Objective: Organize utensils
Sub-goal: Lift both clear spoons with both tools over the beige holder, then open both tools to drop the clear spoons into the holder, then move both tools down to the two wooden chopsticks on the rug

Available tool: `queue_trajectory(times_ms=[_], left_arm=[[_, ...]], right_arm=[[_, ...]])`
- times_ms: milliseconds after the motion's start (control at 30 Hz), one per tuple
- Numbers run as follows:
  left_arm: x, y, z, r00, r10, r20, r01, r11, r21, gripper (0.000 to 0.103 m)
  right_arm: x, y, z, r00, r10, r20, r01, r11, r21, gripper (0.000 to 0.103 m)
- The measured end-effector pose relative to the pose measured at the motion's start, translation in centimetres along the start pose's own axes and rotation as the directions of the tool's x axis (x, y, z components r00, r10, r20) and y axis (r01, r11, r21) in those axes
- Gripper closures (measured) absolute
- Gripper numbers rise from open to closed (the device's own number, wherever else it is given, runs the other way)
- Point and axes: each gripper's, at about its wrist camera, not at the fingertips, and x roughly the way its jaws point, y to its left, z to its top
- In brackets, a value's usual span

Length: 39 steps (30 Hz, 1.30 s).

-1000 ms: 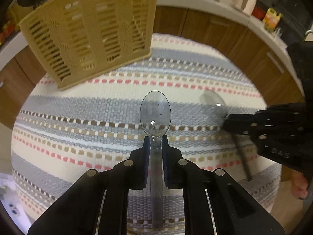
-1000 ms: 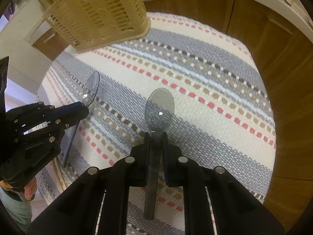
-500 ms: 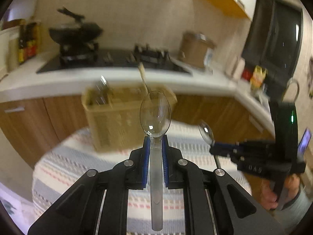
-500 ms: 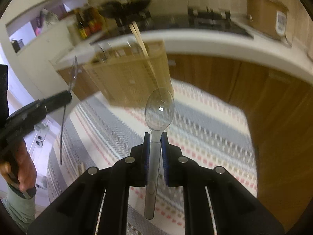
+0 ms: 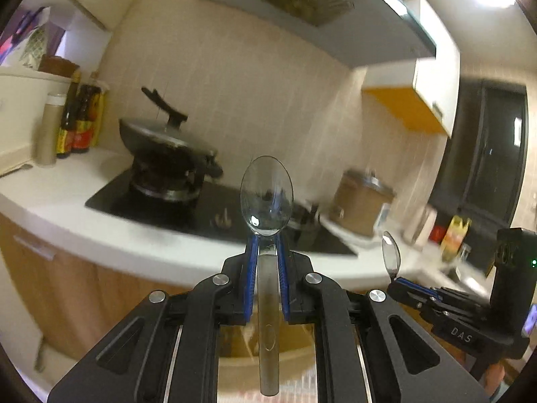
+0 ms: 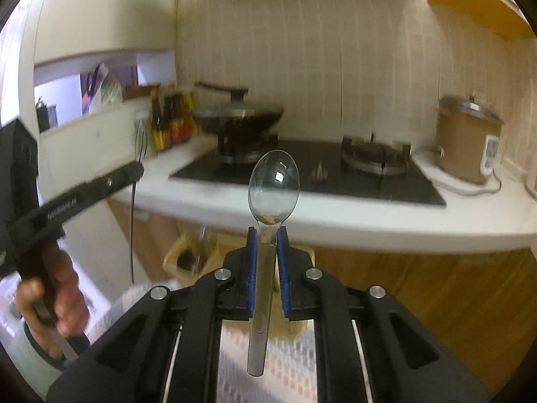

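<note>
Left gripper clamps clear spoon; right gripper clamps second spoon. Basket lower centre: keep handles vertical, lower one at a time.

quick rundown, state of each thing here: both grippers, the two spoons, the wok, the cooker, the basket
left gripper: shut on a clear plastic spoon
left spoon: held by the handle, bowl forward, in the air
right gripper: shut on a clear plastic spoon
right spoon: held by the handle, in the air
wok: on the burner, lid on
rice cooker: lid closed
utensil basket: upright, below the grippers
</note>
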Motion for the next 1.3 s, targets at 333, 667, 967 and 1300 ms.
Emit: queue_trajectory(times_ms=[333, 667, 967, 1300], left_arm=[[4.6, 1.6, -2.1, 0.992, 0.094, 0.080, -0.095, 0.996, 0.001, 0.093], [6.7, 2.1, -5.0, 0.989, 0.124, 0.078, -0.127, 0.991, 0.030, 0.093], [6.4, 2.7, -6.1, 0.992, 0.118, 0.054, -0.120, 0.992, 0.034, 0.092], [2.7, 3.4, -4.9, 0.997, 0.080, -0.009, -0.080, 0.997, -0.005, 0.085]], right_arm=[[3.7, -2.0, 0.9, 0.976, -0.104, 0.194, 0.095, 0.994, 0.051, 0.093], [8.0, -2.9, -2.4, 0.979, -0.116, 0.169, 0.116, 0.993, 0.012, 0.093], [8.0, -2.4, -4.2, 0.987, -0.070, 0.145, 0.073, 0.997, -0.016, 0.093], [3.3, -1.4, -4.7, 0.989, -0.067, 0.134, 0.074, 0.996, -0.043, 0.057]])
